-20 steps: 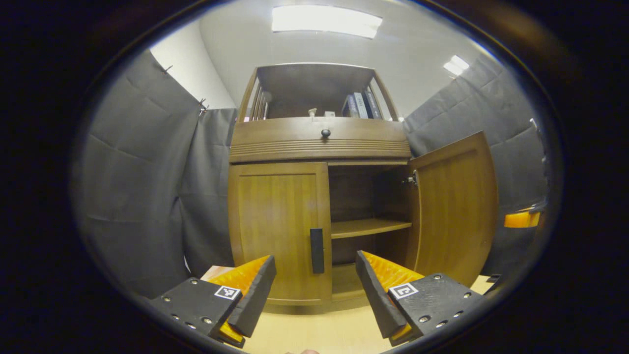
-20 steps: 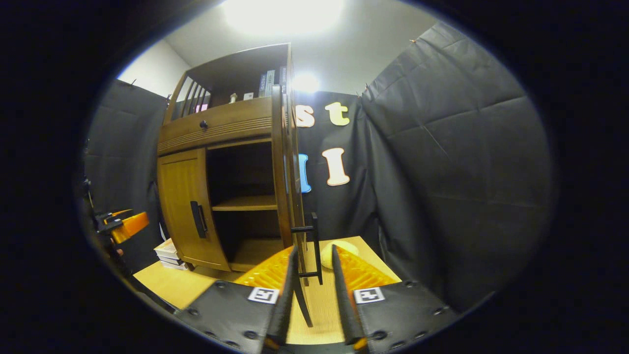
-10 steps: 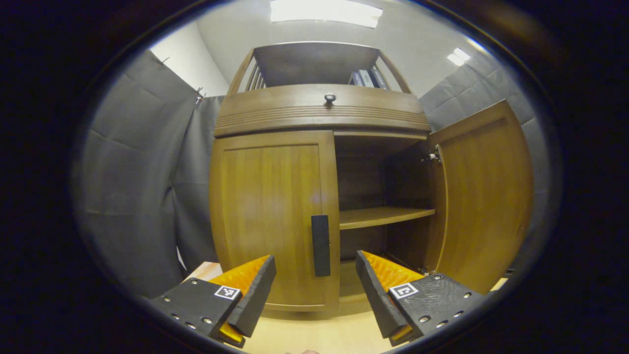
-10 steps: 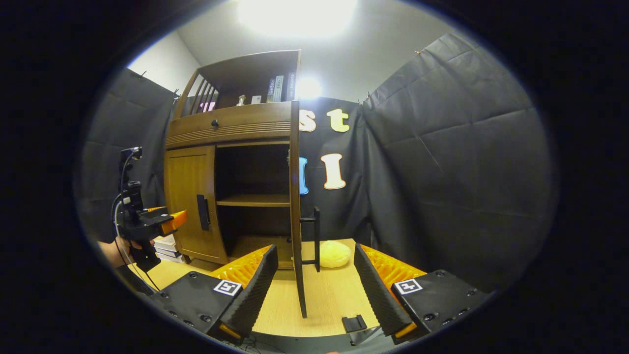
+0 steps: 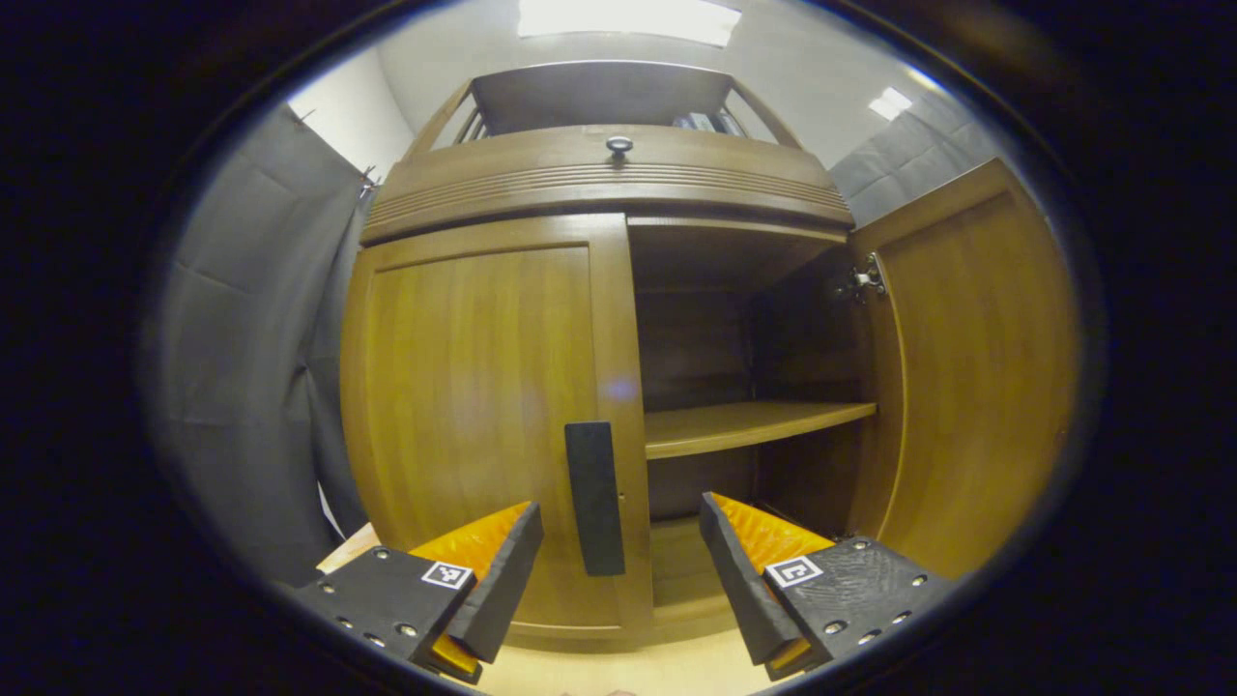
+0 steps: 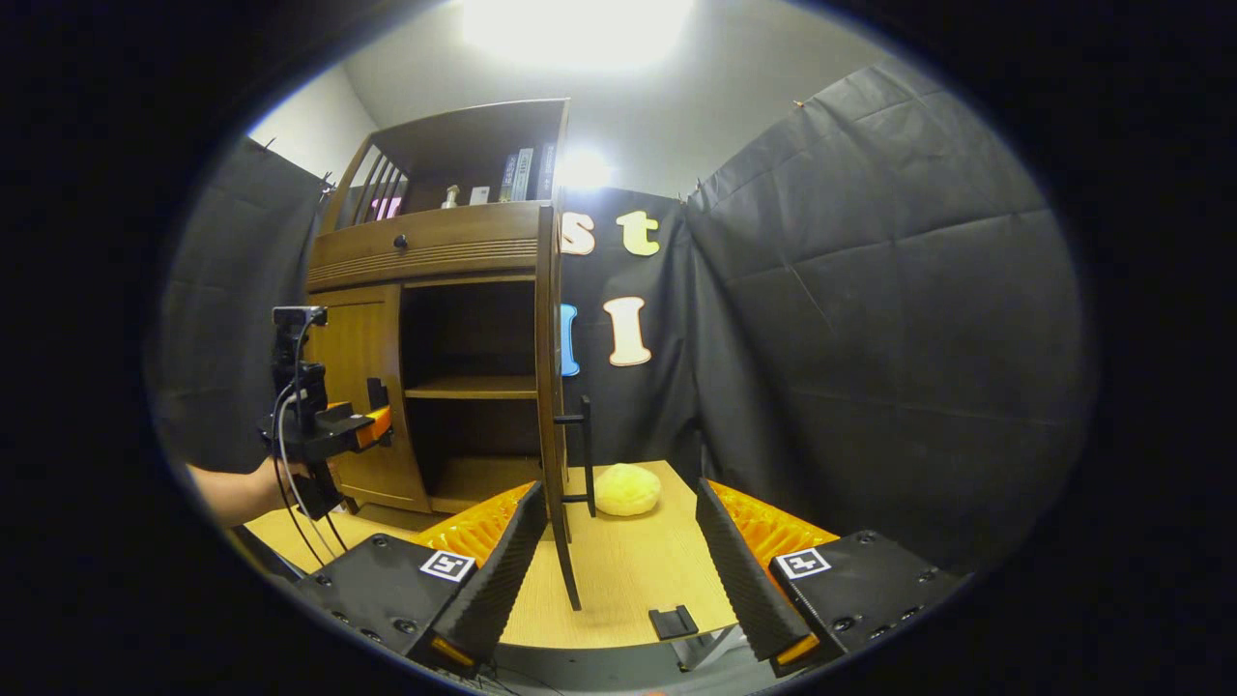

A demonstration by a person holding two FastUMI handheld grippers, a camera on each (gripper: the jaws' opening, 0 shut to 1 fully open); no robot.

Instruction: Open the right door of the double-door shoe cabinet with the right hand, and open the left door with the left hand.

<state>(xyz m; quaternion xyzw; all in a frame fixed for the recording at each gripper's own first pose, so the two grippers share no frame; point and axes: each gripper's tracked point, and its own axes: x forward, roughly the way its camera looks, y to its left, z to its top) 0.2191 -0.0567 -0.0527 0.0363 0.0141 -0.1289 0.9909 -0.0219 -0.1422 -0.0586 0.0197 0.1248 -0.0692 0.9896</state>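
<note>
Shoe cabinet (image 5: 599, 184) right door (image 5: 966, 367) stands open, left door (image 5: 474, 406) shut; both tongs (image 5: 618, 561) (image 6: 618, 551) gape wide, empty

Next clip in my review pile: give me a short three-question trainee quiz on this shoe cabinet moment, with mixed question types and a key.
1. True or false: the right door of the cabinet stands open while the left door is closed.
2. Multiple choice: the left gripper is A) clamped on the left door's handle, B) open in front of that handle, C) holding the yellow ball.
3. Fill in: in the right gripper view, the right gripper is ____, with the right door's handle ahead of it and free of its fingers.

Key: 1 true; 2 B; 3 open.
</note>
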